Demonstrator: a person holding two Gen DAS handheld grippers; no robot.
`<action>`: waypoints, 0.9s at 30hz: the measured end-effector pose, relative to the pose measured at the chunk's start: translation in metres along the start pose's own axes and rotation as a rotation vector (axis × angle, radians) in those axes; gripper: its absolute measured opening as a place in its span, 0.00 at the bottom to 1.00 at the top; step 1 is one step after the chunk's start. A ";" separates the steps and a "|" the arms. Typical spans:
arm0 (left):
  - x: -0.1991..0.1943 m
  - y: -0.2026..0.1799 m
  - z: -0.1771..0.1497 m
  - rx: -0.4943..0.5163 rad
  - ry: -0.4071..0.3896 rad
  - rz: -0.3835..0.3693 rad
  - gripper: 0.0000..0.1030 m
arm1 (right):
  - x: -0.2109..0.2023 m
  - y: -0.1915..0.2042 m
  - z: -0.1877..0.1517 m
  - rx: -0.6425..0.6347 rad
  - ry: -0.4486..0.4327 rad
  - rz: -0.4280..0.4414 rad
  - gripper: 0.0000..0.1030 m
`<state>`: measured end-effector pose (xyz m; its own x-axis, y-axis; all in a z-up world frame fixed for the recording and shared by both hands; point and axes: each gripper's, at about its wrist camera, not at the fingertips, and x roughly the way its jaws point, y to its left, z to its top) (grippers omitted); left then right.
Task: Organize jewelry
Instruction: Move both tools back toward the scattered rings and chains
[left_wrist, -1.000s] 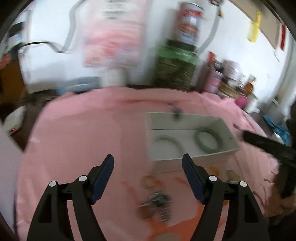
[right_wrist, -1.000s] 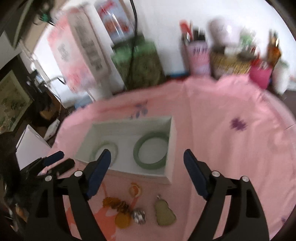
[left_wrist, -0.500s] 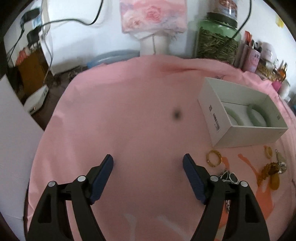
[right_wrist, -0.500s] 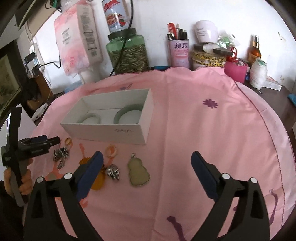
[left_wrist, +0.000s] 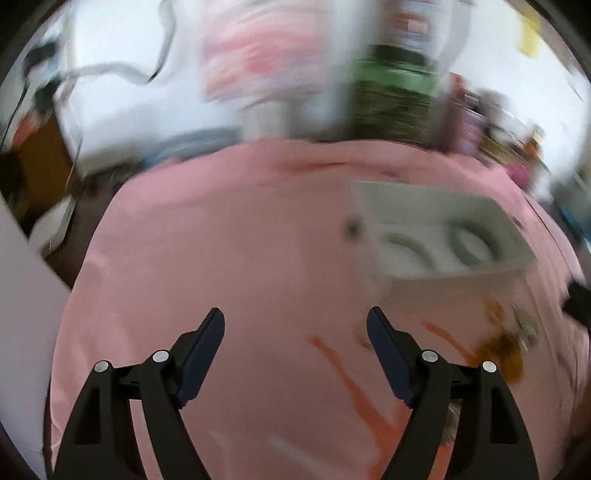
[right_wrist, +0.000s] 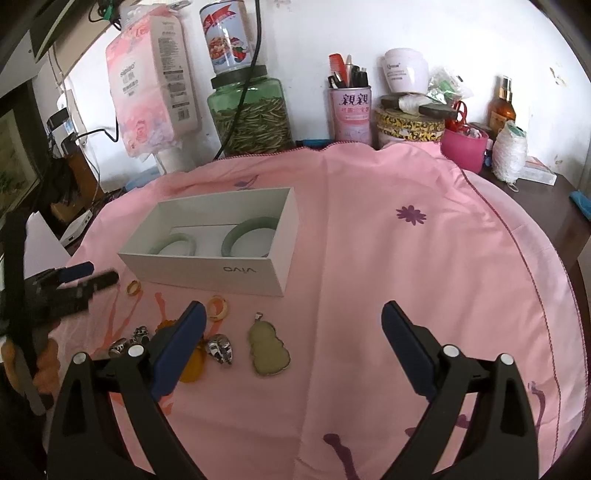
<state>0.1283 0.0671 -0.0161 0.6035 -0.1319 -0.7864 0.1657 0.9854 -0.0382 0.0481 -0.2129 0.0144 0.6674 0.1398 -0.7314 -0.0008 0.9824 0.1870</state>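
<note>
A white open box on the pink cloth holds two green jade bangles. In front of it lie loose pieces: a pale gourd pendant, an orange ring, a yellow ring, a silver skull charm and amber beads. My right gripper is open and empty above the cloth, just right of these pieces. My left gripper is open and empty; it also shows at the left of the right wrist view. The left wrist view is blurred; the box is at its right.
Along the back wall stand a green glass jar with a tin on top, a pink tissue pack, a pen cup, a gold tin, a pink basket and a bottle. The cloth's edge curves down at the right.
The left gripper is swinging, its view now blurred, with the box nearer the centre-right. The right gripper has moved slightly closer to the loose pieces. Both stay open.
</note>
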 end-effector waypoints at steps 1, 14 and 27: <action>0.004 0.004 0.002 -0.021 0.014 -0.007 0.76 | 0.000 -0.001 0.000 0.002 0.000 -0.001 0.88; 0.022 -0.017 0.002 0.047 0.044 0.053 0.78 | 0.007 -0.007 0.002 0.009 0.026 -0.045 0.88; -0.020 -0.072 -0.037 0.256 0.052 -0.234 0.82 | 0.021 0.037 -0.017 -0.212 0.159 0.048 0.88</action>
<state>0.0753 0.0025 -0.0206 0.4866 -0.3385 -0.8054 0.4888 0.8695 -0.0702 0.0495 -0.1715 -0.0056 0.5374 0.1886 -0.8220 -0.1971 0.9758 0.0950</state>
